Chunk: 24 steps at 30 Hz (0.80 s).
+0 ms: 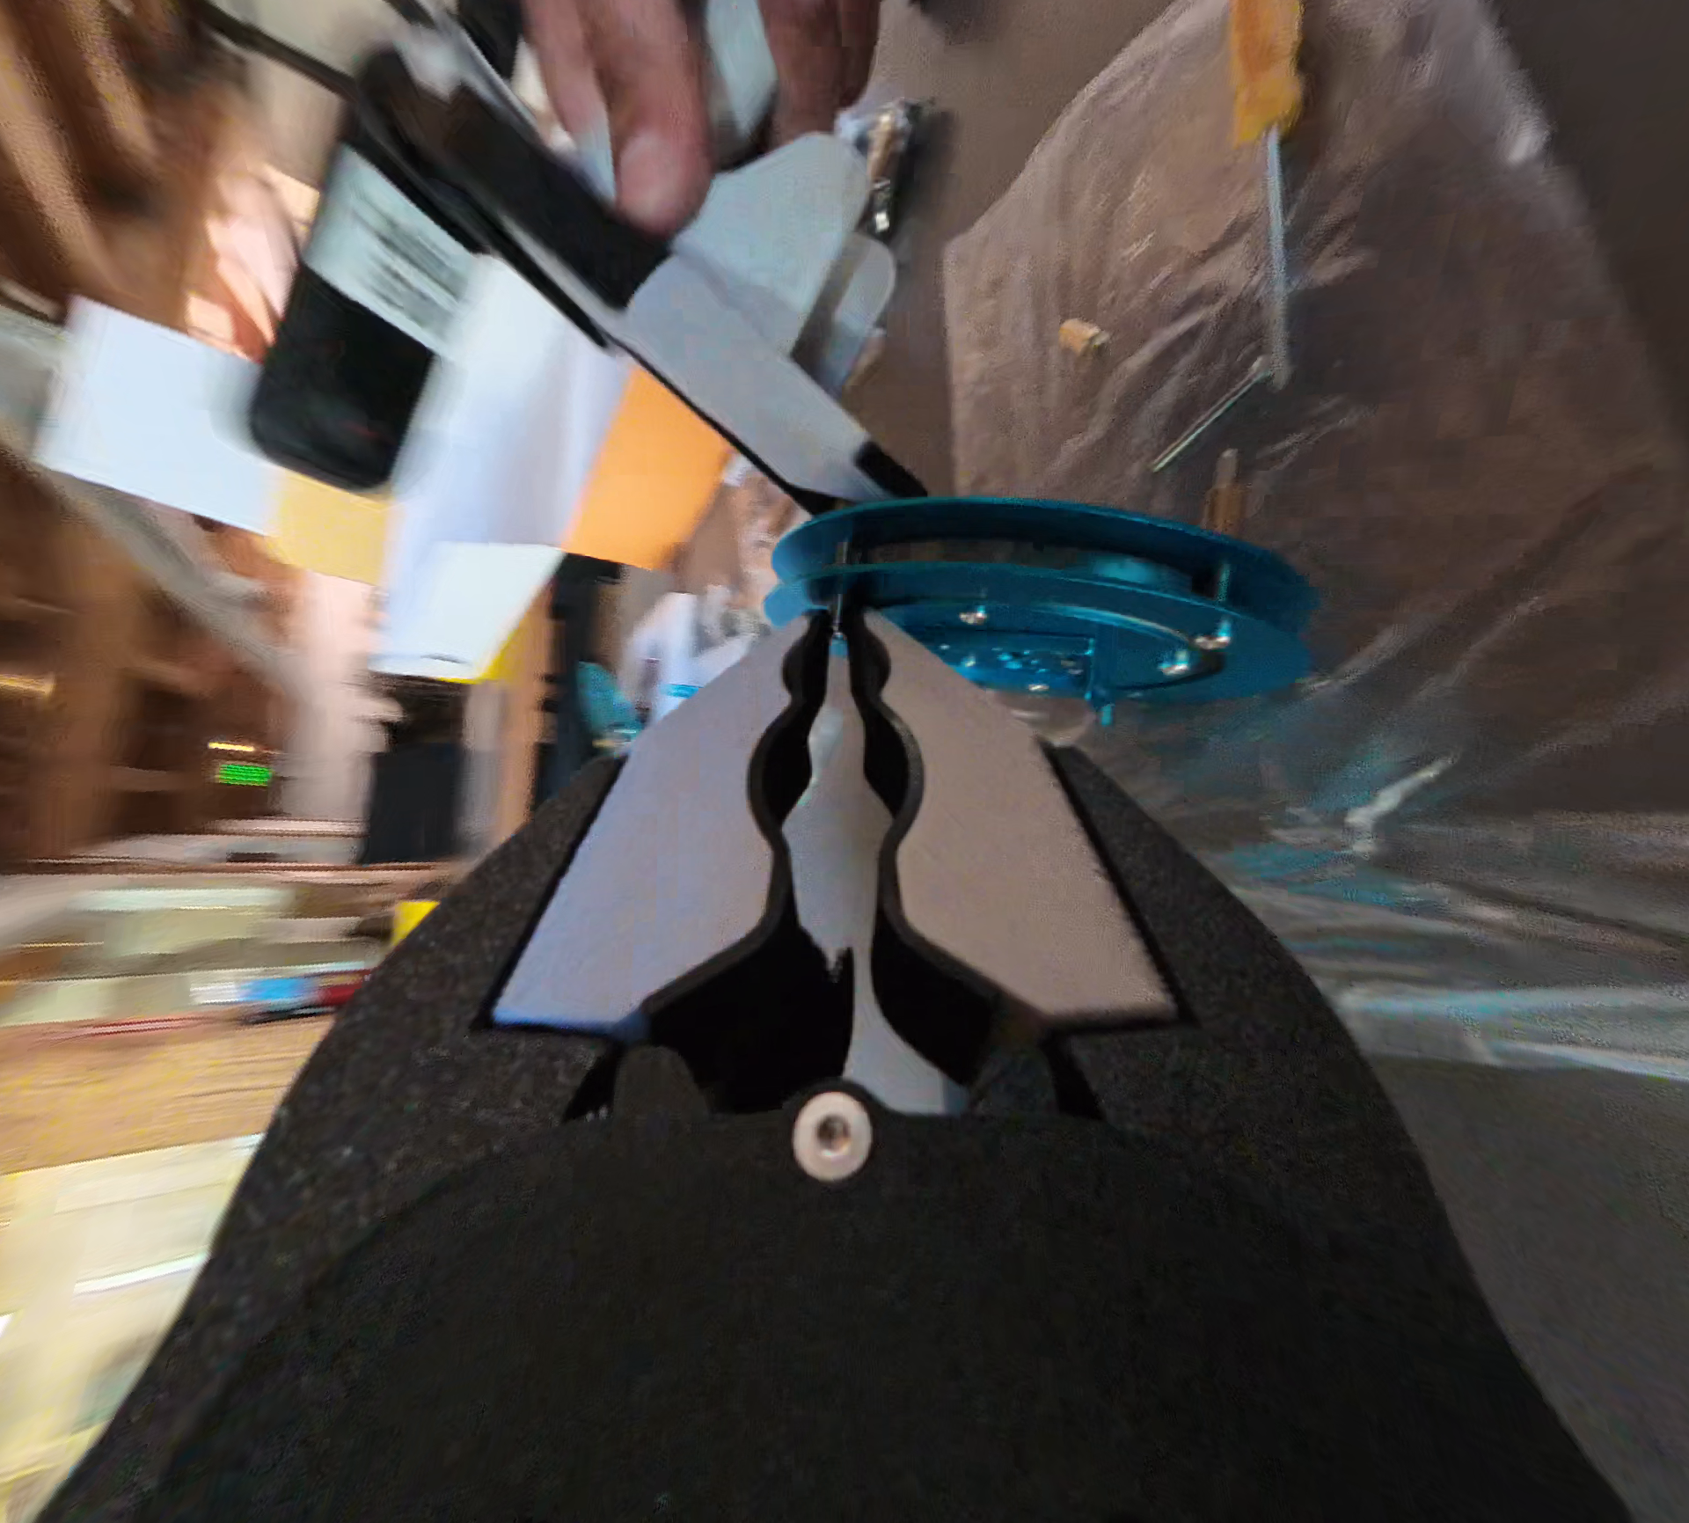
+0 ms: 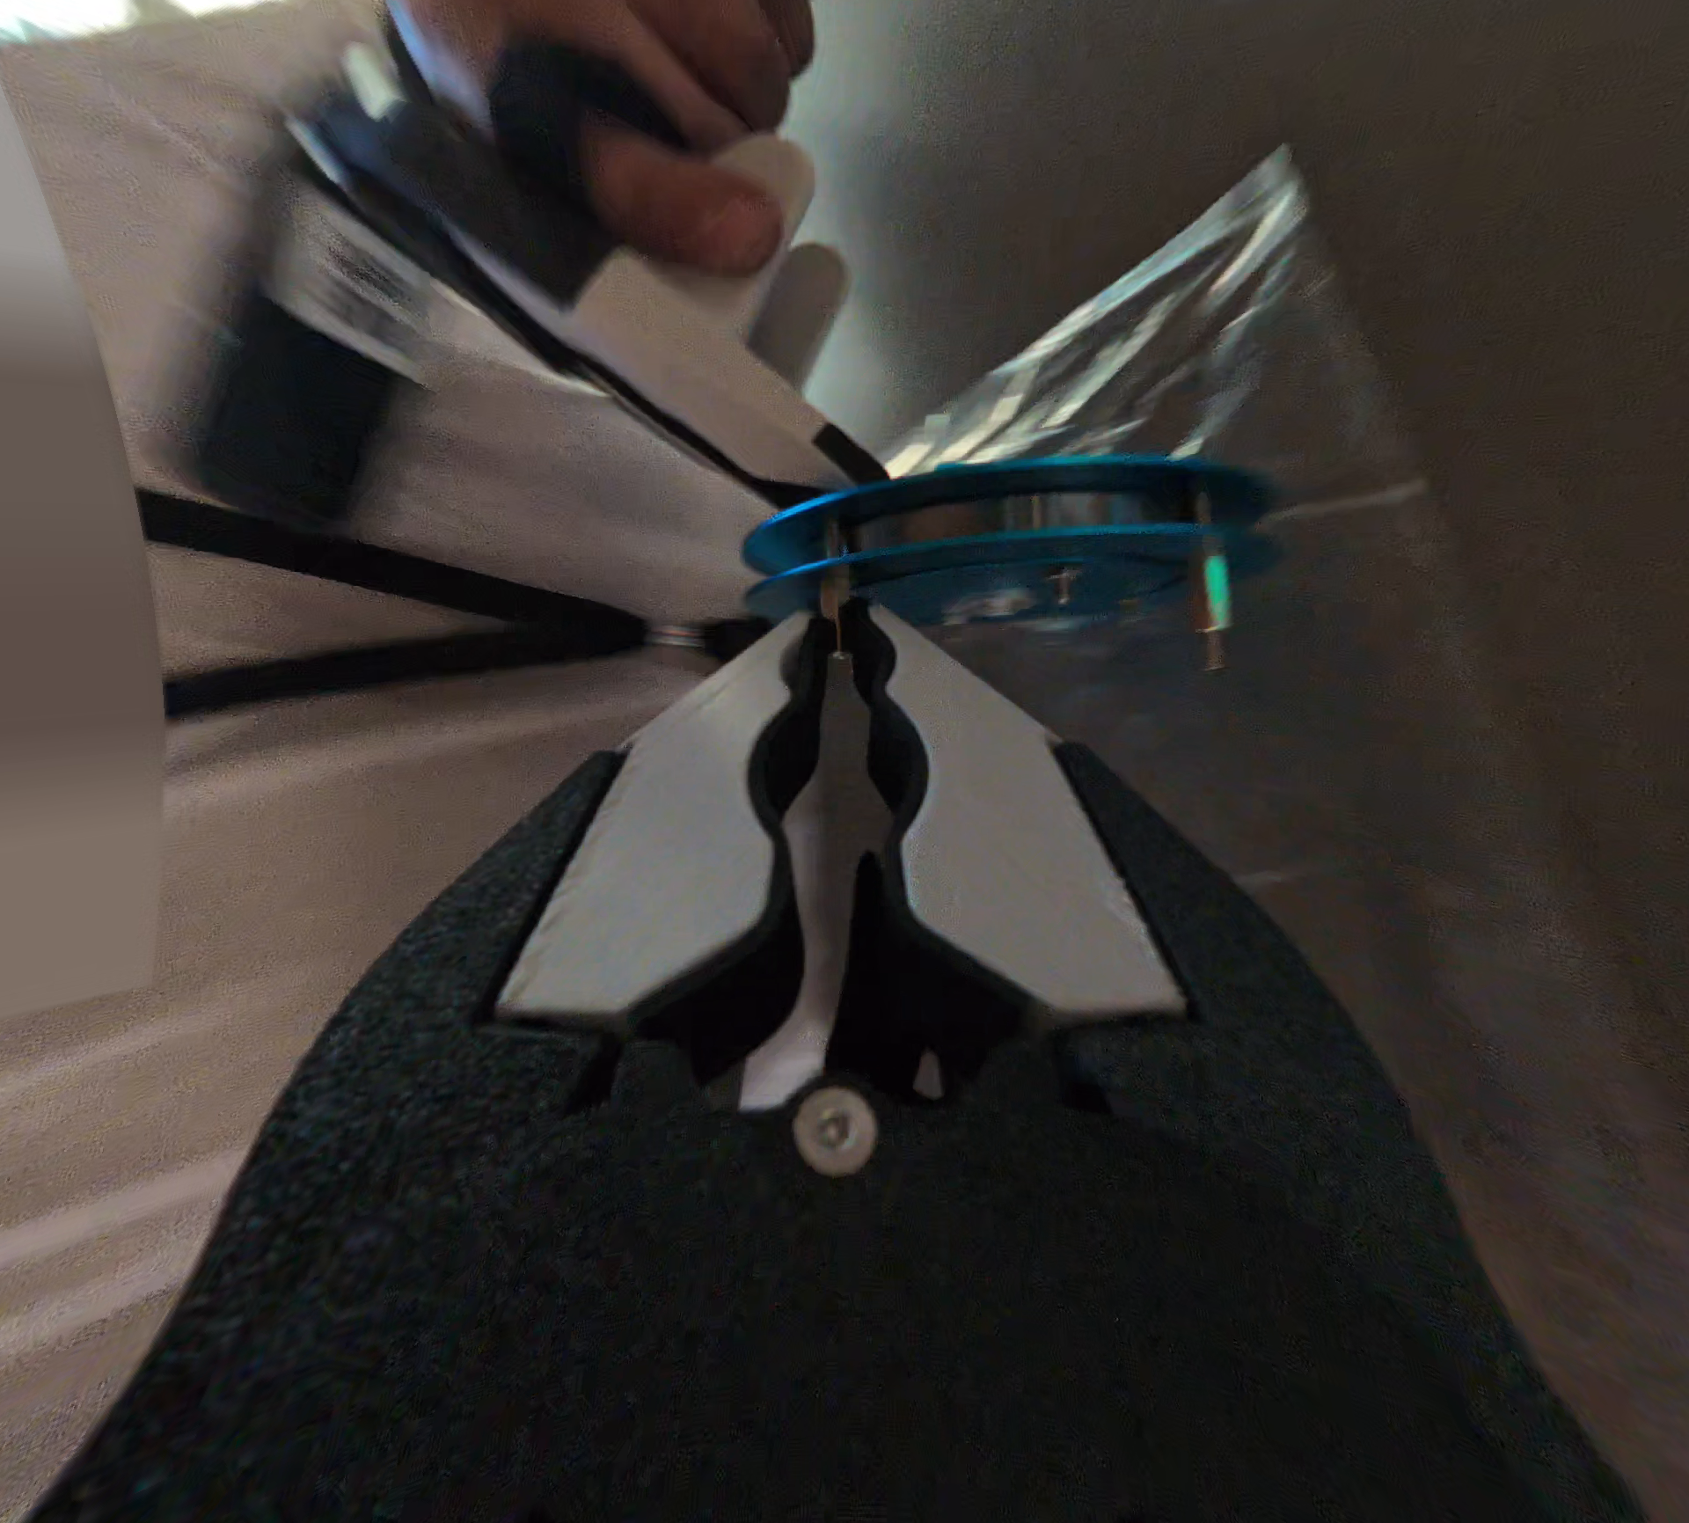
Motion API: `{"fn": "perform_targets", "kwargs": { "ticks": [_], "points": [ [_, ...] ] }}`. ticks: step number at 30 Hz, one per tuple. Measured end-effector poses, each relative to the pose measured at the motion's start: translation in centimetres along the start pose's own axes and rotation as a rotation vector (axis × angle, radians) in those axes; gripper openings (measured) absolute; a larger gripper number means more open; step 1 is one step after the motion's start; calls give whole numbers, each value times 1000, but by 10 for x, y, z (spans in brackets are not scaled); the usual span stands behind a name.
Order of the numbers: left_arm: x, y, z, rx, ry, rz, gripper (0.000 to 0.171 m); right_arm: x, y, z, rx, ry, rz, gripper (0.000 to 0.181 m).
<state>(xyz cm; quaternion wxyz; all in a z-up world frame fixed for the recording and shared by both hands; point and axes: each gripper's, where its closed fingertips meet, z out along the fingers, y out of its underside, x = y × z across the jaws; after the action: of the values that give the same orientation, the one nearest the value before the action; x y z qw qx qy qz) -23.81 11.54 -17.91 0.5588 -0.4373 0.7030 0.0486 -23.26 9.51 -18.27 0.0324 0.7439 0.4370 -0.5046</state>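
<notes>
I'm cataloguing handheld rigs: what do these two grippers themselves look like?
They match. The left gripper and the right gripper each have a grainy black body with a silver screw, and two pale grey tapered fingers with wavy, black-edged inner sides. Seen from outside, the body is white with black trim and bears a striped sticker. No sleeves or cables are clearly visible.

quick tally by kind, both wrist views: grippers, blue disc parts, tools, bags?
Grippers: 2, left gripper and right gripper, each with fingers closed on a standoff pin at the rim of the blue double-disc assembly
Blue double-disc assemblies: 1
Screwdrivers: 1, orange-handled screwdriver
Clear plastic bags: 1, clear plastic bag under the screwdriver
Total: 5
</notes>
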Motion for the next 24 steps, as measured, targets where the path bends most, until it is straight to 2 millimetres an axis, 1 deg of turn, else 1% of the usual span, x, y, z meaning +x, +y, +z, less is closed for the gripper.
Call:
{"fn": "perform_targets", "kwargs": {
  "ticks": [1,2,3,4,5,6,9,11,13,15,16,17,18,19,20,21,22,23,24],
  "points": [
    [-1,0,0,-2,-52,68,3,-5,1,1,22,-174,142,3],
    [0,-2,0,7,-64,80,3,-9,2,1,30,-317,249,4],
    [0,-2,0,7,-64,72,3,-10,2,1,42,-396,303,3],
    [-1,-1,0,2,-65,73,3,-11,1,2,53,-408,305,3],
    [-1,-1,0,3,-54,50,3,-10,1,2,49,-354,245,3],
    [-1,1,1,-2,-21,-19,3,-6,0,2,51,-242,133,3],
    [0,4,1,-10,182,-334,3,4,-8,-2,44,170,-239,5],
    [3,3,-1,-9,302,-465,3,4,-8,-1,-12,361,-441,6],
    [4,2,-3,-20,356,-498,3,6,-9,-1,-52,495,-562,6],
    [4,1,-3,-25,364,-492,3,7,-9,-2,-77,531,-587,5],
    [4,0,-3,-27,352,-473,3,8,-9,-3,-74,505,-542,4],
    [3,1,-1,-27,297,-398,3,8,-9,-4,-53,433,-440,3],
    [1,1,2,-28,190,-242,2,7,-8,-4,-23,300,-277,3],
    [-2,1,4,-36,49,-23,3,3,-6,-4,14,107,-86,3],
    [-4,-1,5,-49,-66,152,3,-1,-5,-4,46,-109,105,2],
    [-4,-3,4,-46,-129,237,3,-4,-4,-5,70,-317,268,2],
    [-4,-3,4,-38,-147,248,3,-5,-4,-6,94,-468,379,3],
    [-5,-2,5,-45,-138,218,3,-6,-6,-6,116,-531,416,3],
    [-5,-1,5,-50,-120,186,3,-6,-6,-5,123,-505,384,3]
  ]
}}
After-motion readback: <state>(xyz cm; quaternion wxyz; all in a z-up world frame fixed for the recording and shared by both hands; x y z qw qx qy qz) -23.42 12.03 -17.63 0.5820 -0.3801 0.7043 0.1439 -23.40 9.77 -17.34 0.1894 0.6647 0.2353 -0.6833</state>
